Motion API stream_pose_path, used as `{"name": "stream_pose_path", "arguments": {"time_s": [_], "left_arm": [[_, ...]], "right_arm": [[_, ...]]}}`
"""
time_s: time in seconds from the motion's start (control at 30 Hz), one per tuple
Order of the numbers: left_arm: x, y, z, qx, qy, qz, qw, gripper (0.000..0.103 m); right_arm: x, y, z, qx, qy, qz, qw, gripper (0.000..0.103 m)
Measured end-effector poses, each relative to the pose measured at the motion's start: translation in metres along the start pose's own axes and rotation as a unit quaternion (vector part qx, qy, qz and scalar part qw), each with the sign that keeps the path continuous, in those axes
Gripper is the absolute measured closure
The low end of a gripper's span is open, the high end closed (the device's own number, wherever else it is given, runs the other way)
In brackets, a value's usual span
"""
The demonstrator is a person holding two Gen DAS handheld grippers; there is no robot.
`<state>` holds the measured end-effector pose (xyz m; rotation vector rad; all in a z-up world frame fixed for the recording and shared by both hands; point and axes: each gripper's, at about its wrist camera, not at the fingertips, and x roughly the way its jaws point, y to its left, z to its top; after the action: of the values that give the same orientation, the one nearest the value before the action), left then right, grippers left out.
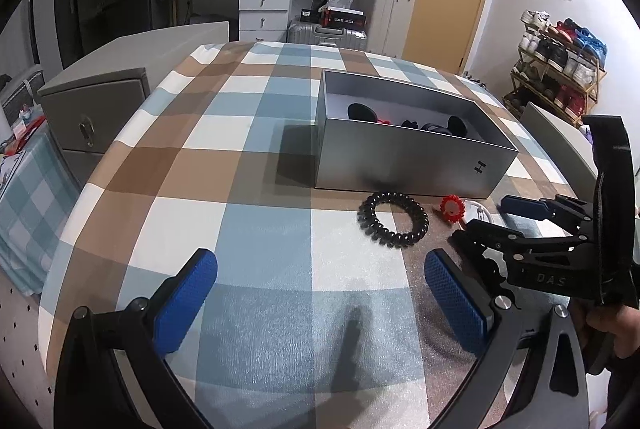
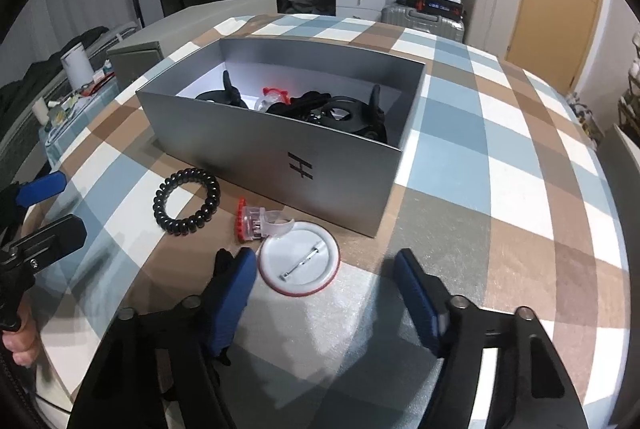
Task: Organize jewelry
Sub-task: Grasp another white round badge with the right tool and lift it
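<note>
One checked tablecloth [image 1: 240,157] filled the left view, one grey box [image 1: 404,157] right of centre, left gripper [image 1: 320,293] gaping empty. Right view: one black coil [image 2: 187,202], one clip [image 2: 256,223], one badge [image 2: 300,265] at centre, right gripper [image 2: 324,293] spread, unclamped.

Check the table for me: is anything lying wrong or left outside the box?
Three pieces remain outside the grey box, in front of it: a black coil hair tie, a clear clip with a red edge tipped on its side, and a round badge lying face down, pin up. Nothing looks spilled or broken.
</note>
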<state>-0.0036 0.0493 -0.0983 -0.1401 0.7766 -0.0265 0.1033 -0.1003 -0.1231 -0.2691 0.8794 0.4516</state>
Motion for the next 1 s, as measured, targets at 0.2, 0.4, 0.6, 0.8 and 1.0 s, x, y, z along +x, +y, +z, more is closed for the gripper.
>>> {"name": "stream_pose_path", "arguments": {"time_s": [0.2,0.4,0.6,0.8,1.0], "left_arm": [[-0.001,0.007,0.000,-0.013,-0.001,-0.005,0.9999,0.002],[-0.002,0.016,0.000,-0.028,-0.001,-0.020,0.9994,0.002],[-0.002,0.019,0.000,-0.024,0.003,-0.018,0.9995,0.002],[-0.003,0.015,0.000,-0.010,0.006,-0.024,0.9996,0.002],[-0.006,0.008,0.002,-0.001,0.005,-0.032,0.9995,0.002]], "right_arm": [[-0.001,0.011,0.001,-0.029,-0.008,0.004,1.000,0.061],[-0.001,0.018,0.001,-0.039,-0.011,-0.007,0.999,0.062],[-0.002,0.020,0.000,-0.040,-0.011,-0.005,0.999,0.063],[-0.012,0.020,-0.002,-0.033,-0.018,0.014,0.999,0.100],[-0.015,0.004,-0.009,0.009,-0.020,0.041,0.999,0.097]]}}
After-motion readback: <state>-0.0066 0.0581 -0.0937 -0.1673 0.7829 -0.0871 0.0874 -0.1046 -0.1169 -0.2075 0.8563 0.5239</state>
